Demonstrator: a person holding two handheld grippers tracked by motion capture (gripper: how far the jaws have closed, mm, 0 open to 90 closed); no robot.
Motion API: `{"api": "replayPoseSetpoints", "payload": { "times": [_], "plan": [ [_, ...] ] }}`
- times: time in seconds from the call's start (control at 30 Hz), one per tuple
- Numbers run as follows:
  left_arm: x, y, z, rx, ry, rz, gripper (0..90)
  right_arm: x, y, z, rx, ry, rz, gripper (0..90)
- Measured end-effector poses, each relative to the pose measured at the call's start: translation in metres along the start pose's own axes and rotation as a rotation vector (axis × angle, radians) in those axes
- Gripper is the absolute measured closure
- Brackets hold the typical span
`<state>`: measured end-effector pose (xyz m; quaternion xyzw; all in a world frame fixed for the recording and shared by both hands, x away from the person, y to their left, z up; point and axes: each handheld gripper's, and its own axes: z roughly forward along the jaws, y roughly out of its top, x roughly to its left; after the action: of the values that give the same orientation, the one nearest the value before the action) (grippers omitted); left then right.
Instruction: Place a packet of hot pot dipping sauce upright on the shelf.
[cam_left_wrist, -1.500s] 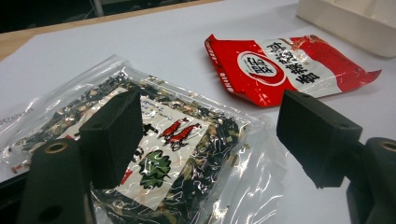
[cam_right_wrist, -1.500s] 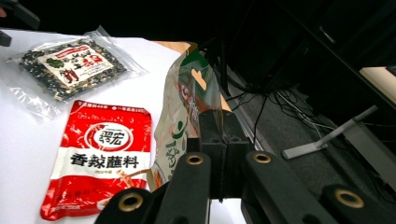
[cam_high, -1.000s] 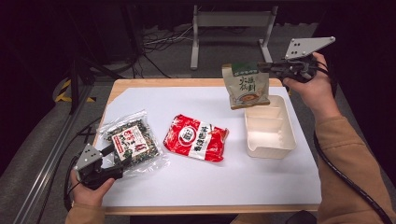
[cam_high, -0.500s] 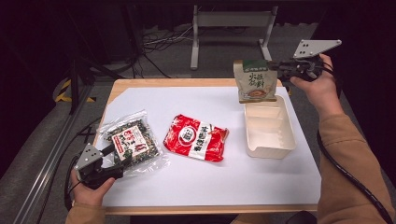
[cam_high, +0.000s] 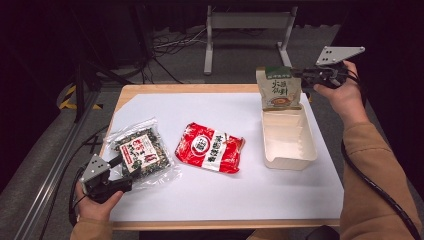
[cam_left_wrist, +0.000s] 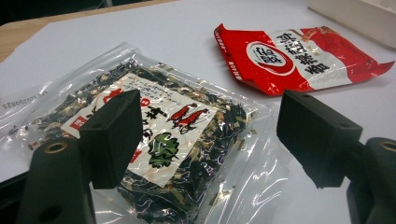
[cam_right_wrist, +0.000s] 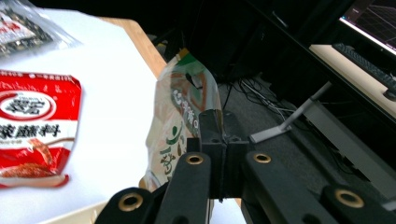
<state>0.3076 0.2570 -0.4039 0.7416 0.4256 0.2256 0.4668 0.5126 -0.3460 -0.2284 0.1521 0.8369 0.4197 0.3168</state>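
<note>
A green-and-beige pouch (cam_high: 279, 89) hangs upright over the far end of the cream tray (cam_high: 289, 150). My right gripper (cam_high: 297, 76) is shut on the pouch's right edge. In the right gripper view the jaws (cam_right_wrist: 219, 154) pinch the pouch (cam_right_wrist: 182, 107) edge-on. At the table's near left, my left gripper (cam_high: 125, 171) stands open at the near corner of a clear bag of dried greens (cam_high: 142, 152). In the left gripper view the bag (cam_left_wrist: 163, 149) lies flat under and between the spread jaws of the left gripper (cam_left_wrist: 215, 140), which do not press on it.
A red sauce packet (cam_high: 210, 147) lies flat mid-table between the clear bag and the tray, and is also the red packet (cam_left_wrist: 289, 56) beyond the left jaws. A white sheet (cam_high: 225, 200) covers the wooden table. A metal stand and cables sit on the floor behind.
The right hand has carried the pouch to the right, from off the tray's far-left corner to over its far end. The left hand and its bag have not moved.
</note>
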Motion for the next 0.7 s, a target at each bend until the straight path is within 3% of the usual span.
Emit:
{"api": "replayPoseSetpoints", "payload": {
  "times": [0.37,0.7],
  "plan": [
    [-0.001,0.0,0.001,0.003,0.001,0.004,23.3,-0.005,-0.02,0.011,0.044,-0.02,0.017,89.4],
    [-0.002,0.0,0.001,0.005,0.002,0.004,23.3,-0.005,-0.036,0.021,0.06,-0.009,0.042,89.4]
  ]
}}
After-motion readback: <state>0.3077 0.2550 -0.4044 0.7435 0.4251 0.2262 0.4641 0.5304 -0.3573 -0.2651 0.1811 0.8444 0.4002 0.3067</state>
